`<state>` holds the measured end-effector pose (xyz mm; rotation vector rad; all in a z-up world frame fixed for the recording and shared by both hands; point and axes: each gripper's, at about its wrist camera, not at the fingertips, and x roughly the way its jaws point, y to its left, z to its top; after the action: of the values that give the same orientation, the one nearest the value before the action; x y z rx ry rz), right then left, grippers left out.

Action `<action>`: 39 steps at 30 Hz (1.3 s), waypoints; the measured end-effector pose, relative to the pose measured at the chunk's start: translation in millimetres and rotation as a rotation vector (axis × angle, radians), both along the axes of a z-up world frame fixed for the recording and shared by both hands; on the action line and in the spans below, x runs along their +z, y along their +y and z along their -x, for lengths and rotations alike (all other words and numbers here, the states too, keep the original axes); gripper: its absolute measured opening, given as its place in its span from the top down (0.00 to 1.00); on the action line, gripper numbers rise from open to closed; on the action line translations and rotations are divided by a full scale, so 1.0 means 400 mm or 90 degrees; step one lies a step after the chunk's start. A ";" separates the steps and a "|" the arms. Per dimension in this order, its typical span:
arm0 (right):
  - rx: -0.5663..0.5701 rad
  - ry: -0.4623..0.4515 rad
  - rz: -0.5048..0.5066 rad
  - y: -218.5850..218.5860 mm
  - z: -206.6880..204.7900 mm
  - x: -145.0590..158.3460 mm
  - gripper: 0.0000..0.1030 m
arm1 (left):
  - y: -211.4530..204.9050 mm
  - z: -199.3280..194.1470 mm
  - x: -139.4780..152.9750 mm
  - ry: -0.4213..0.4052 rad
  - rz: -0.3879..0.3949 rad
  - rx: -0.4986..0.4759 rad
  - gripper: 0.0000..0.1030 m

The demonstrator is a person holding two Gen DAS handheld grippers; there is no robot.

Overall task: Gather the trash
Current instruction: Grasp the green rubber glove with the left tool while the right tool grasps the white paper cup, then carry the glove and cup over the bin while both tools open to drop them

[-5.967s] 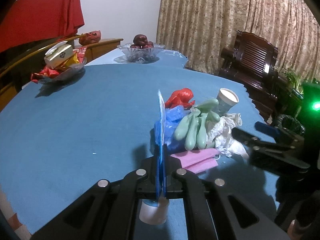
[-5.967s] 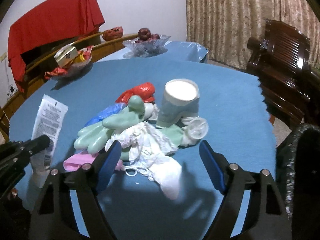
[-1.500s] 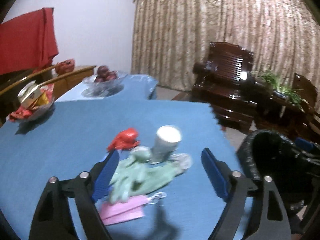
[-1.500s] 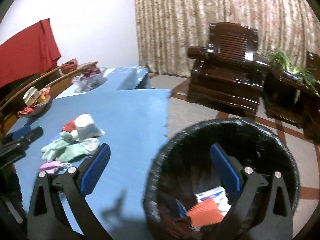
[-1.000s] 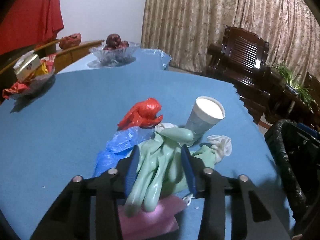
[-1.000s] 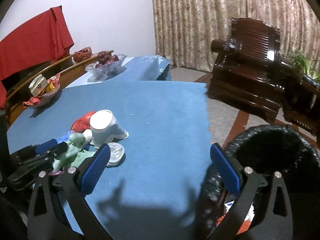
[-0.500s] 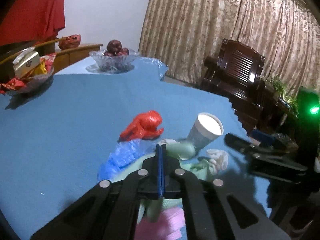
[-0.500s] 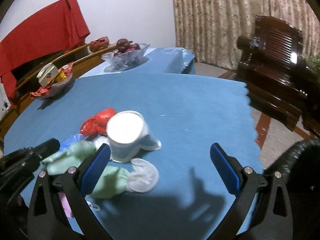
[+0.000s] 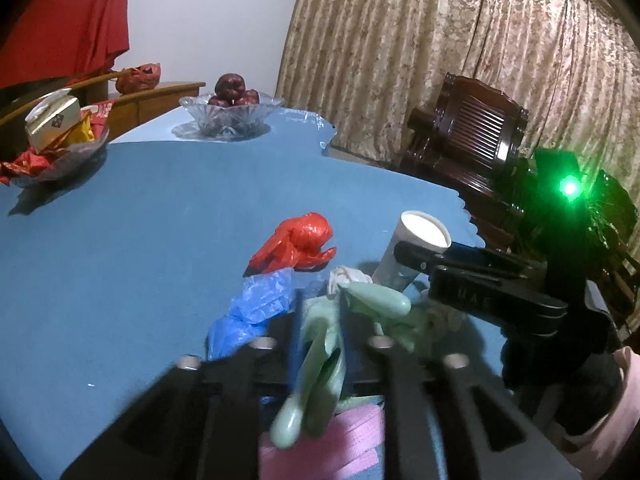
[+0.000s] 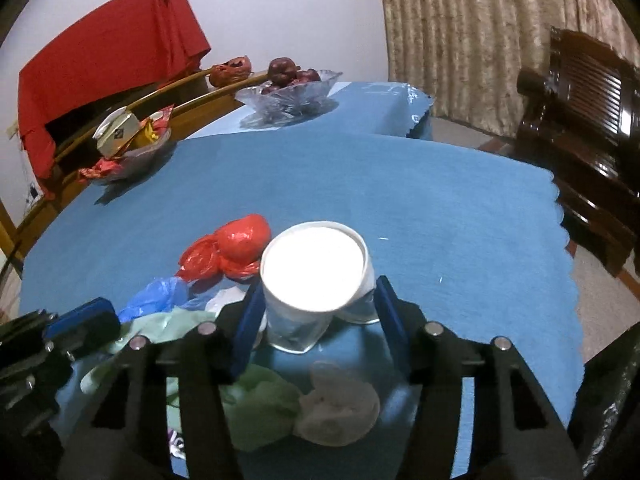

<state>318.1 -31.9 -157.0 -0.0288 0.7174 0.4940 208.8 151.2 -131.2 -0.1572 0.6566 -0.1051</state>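
- The green glove is seen between the pads of the left gripper, whose jaws have just been opening slightly; the hold is judged loose
- The paper cup is bracketed by the right gripper, jaws just closing, pads at its sides
- Red bag lies at the cup's ten o'clock, blue bag below it
- The thin cup could be crushed by further closing
- The glove could slip out or drag neighbouring scraps off the tablecloth
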 end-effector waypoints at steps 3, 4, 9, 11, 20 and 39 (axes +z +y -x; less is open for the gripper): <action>-0.011 -0.011 -0.006 -0.020 0.013 0.013 0.51 | -0.018 -0.001 -0.004 0.000 -0.009 -0.007 0.58; -0.022 -0.016 -0.012 -0.035 0.019 0.021 0.51 | -0.024 -0.005 -0.008 0.004 -0.013 -0.010 0.58; -0.052 -0.031 -0.021 -0.098 0.039 0.054 0.51 | -0.051 -0.033 -0.044 0.040 -0.035 -0.020 0.79; -0.055 -0.037 -0.016 -0.113 0.049 0.062 0.51 | -0.054 -0.034 -0.049 0.041 -0.044 -0.014 0.89; -0.078 -0.058 -0.013 -0.181 0.127 0.099 0.51 | -0.079 0.012 0.024 -0.024 -0.055 -0.008 0.99; -0.199 -0.119 -0.013 -0.452 0.340 0.235 0.51 | -0.295 0.068 0.206 -0.091 -0.008 -0.097 0.99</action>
<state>182.1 -212.7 -62.9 0.0552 0.5207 0.1953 181.5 33.2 -48.9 -0.0856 0.5253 -0.2567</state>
